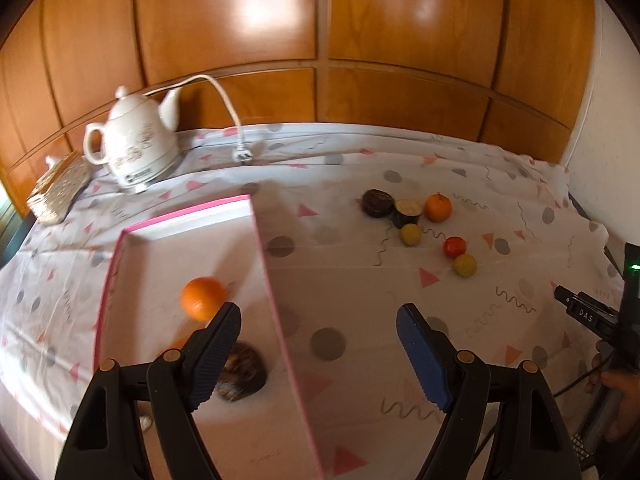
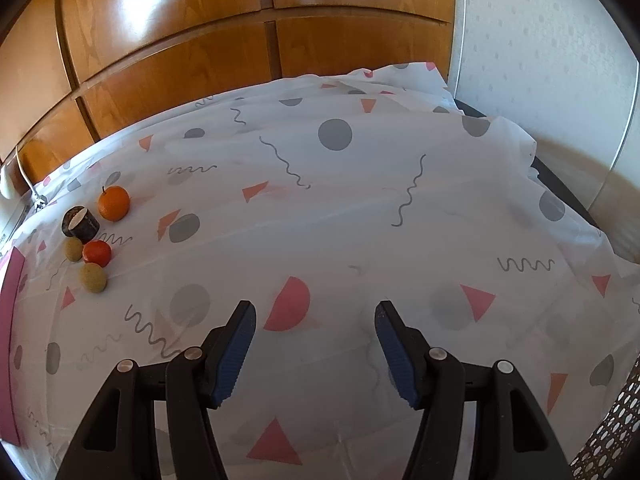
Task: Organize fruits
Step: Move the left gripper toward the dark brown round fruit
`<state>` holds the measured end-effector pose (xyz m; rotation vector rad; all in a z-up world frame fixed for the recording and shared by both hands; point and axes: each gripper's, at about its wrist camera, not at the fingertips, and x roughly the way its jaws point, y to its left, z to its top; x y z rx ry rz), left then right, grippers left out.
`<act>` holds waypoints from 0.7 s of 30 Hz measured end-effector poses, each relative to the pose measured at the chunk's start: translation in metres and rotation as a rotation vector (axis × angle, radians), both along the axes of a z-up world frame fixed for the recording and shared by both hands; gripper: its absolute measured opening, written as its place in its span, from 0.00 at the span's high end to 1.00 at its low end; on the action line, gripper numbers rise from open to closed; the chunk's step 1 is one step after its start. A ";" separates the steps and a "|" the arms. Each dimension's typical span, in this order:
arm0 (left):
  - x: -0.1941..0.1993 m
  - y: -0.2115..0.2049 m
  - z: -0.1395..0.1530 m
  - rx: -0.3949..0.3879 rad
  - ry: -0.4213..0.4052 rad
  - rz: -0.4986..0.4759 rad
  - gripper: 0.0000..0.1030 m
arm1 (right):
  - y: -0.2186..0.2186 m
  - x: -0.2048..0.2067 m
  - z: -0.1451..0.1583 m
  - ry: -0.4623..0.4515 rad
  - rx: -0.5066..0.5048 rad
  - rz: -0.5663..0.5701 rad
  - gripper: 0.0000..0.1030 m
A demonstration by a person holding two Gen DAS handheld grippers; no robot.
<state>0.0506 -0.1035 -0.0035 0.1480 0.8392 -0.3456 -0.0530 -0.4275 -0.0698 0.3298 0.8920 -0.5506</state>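
In the pink-rimmed box [image 1: 248, 216] at left, an orange [image 1: 203, 298] and a dark brown fruit [image 1: 244, 372] already lie; the left gripper [image 1: 318, 330] hangs above its wall, jaws spread, empty. Further right on the cloth-covered worktop [image 1: 360, 280] sits the loose cluster: another orange [image 2: 114, 203], a dark cylindrical piece [image 2: 81, 222], a red fruit [image 2: 97, 253] and two yellowish ones [image 2: 93, 277]. All look small, round, light and likely to roll; pinch each across its middle. The right gripper [image 2: 316, 330] is spread, holding nothing.
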 end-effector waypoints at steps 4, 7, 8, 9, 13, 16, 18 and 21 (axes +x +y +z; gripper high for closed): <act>0.024 -0.014 -0.005 -0.032 0.054 -0.005 0.32 | -0.002 0.002 -0.001 0.002 -0.001 0.008 0.39; 0.043 -0.025 -0.009 -0.058 0.094 -0.022 0.53 | -0.003 0.003 -0.003 0.008 -0.002 0.010 0.39; 0.049 -0.029 -0.011 -0.069 0.111 -0.029 0.65 | -0.003 0.003 -0.004 0.011 -0.001 0.010 0.39; 0.058 -0.034 -0.014 -0.076 0.137 -0.033 0.71 | -0.004 0.003 -0.004 0.012 0.002 0.011 0.39; 0.080 -0.051 -0.021 -0.074 0.159 -0.048 0.71 | -0.003 0.004 -0.004 0.010 -0.002 0.020 0.39; 0.099 -0.072 -0.031 -0.026 0.161 -0.126 0.70 | -0.004 0.005 -0.005 0.009 0.007 0.025 0.39; 0.112 -0.085 -0.041 0.043 0.166 -0.163 0.59 | -0.005 0.006 -0.006 0.007 0.017 0.026 0.39; 0.130 -0.093 -0.050 0.066 0.195 -0.193 0.57 | -0.007 0.005 -0.005 -0.003 0.029 0.020 0.39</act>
